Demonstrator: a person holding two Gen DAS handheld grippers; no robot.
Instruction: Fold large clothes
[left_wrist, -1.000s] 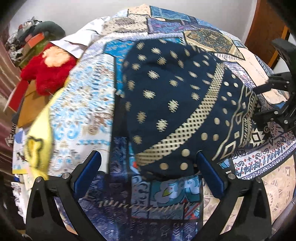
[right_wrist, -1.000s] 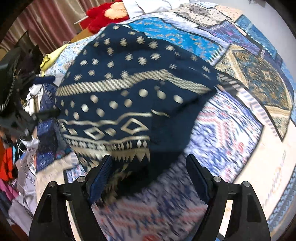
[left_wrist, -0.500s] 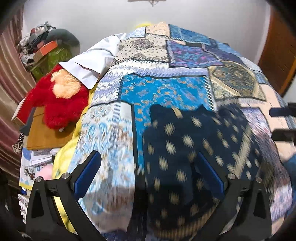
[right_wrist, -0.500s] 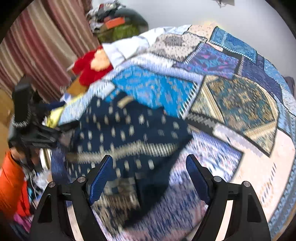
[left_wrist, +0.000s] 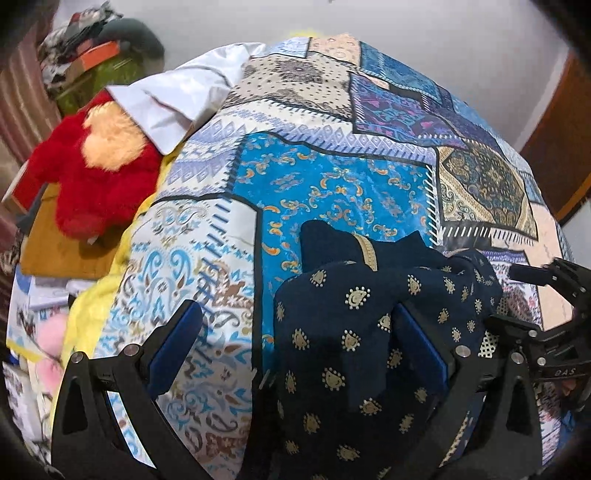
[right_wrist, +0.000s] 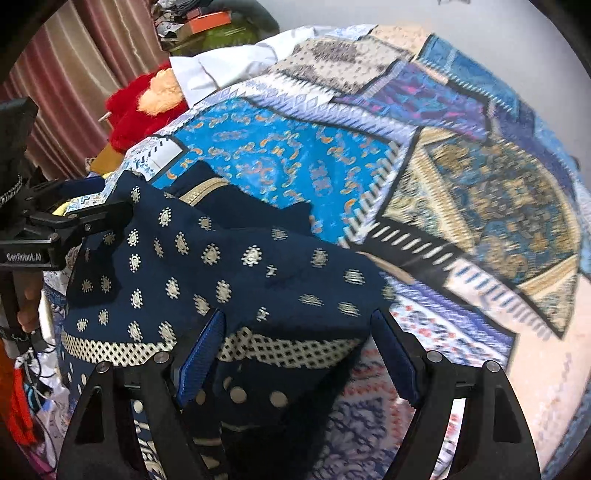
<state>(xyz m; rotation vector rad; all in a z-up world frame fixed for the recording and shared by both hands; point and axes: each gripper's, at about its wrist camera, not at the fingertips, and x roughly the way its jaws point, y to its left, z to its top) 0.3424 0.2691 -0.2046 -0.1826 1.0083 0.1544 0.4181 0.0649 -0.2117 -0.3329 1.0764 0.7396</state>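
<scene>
Tongs (left_wrist: 295, 347) (right_wrist: 295, 354) both gaping, gripping nothing, now hovering back over navy dress (left_wrist: 351, 332) bunched on bed (left_wrist: 332, 184); refolding pending.

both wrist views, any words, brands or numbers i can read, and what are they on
"GenRobot.AI": white print on the black body of the left gripper, in the right wrist view.
"BAS": partial pale lettering on the right gripper, in the left wrist view; the rest is unreadable.
Navy garment and patchwork bedspread: patterns only, no text.

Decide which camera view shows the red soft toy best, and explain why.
The left wrist view: the red soft toy appears large and sharp, beside the patchwork bedspread. In the right wrist view the toy is smaller, near the edge and partly hidden behind the bedspread.
</scene>
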